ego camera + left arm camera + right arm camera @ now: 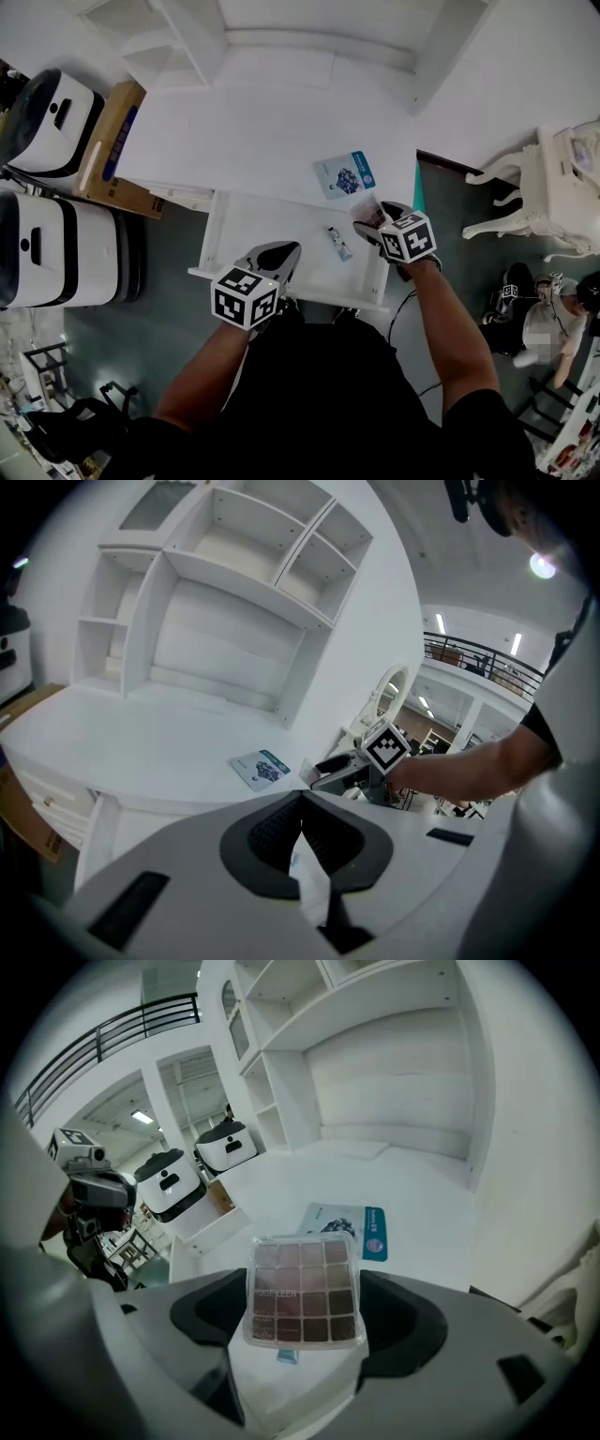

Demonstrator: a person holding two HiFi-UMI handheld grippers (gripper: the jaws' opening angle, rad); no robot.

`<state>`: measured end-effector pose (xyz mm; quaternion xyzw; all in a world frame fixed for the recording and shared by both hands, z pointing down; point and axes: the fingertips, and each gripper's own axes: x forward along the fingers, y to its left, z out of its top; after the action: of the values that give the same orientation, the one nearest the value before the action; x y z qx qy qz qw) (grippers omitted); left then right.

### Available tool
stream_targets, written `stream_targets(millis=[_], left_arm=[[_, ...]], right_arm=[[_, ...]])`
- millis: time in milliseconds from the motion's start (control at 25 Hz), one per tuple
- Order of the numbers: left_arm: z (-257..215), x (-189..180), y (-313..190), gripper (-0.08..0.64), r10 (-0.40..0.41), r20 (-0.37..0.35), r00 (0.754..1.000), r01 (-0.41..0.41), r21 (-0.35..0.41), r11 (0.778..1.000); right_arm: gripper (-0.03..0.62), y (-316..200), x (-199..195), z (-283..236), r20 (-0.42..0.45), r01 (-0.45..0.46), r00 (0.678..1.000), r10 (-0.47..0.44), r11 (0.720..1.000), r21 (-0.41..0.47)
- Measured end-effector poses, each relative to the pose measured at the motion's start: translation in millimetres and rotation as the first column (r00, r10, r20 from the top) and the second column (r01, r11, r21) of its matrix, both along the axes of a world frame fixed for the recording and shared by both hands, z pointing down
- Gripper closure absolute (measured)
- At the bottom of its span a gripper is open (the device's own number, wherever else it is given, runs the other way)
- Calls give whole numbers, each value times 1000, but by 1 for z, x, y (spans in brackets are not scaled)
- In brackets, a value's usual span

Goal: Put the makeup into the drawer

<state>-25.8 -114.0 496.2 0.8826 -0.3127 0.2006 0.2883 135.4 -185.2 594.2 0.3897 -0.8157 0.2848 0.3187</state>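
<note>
The right gripper [373, 221] is clamped on a square eyeshadow palette [305, 1290], one jaw pressing each side edge, so the jaws stand about as far apart as the palette is wide. The palette lies flat between them with its grid of brown and pink shades facing up under a clear lid. It is held in the air over the right end of the open drawer [281, 232], near the front edge of the white desk [244, 131]. A line of pale print crosses the middle of the palette; its last letters look like "LEEN", and the rest is too faint to read. The left gripper [279, 255] has its jaws together, tips meeting with nothing between them, and it sits over the front part of the drawer; whether it touches the drawer cannot be told. A small tube [338, 243] lies in the drawer, just left of the right gripper. On the desk behind the drawer lies a flat white and blue packet [345, 175], whose writing is too small to make out.
</note>
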Motion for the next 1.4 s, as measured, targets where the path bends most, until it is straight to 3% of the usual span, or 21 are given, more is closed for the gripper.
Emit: stream_targets(millis=[400,920,1400], left_arm=[[10,-10,2,551,-7,24,1000,7,-11,1000],[24,-42,8,551,-56,77,995,58,-23,998],[29,-71,14,551,-104,86,991,108,-51,993]], right_arm=[[196,56,-57,34,31,62,998,-60,995,-75],[196,77,-118,126,-116,150,979,-167,978,-144],[196,70,-130,177,-209,165,955,-209,964,-209]])
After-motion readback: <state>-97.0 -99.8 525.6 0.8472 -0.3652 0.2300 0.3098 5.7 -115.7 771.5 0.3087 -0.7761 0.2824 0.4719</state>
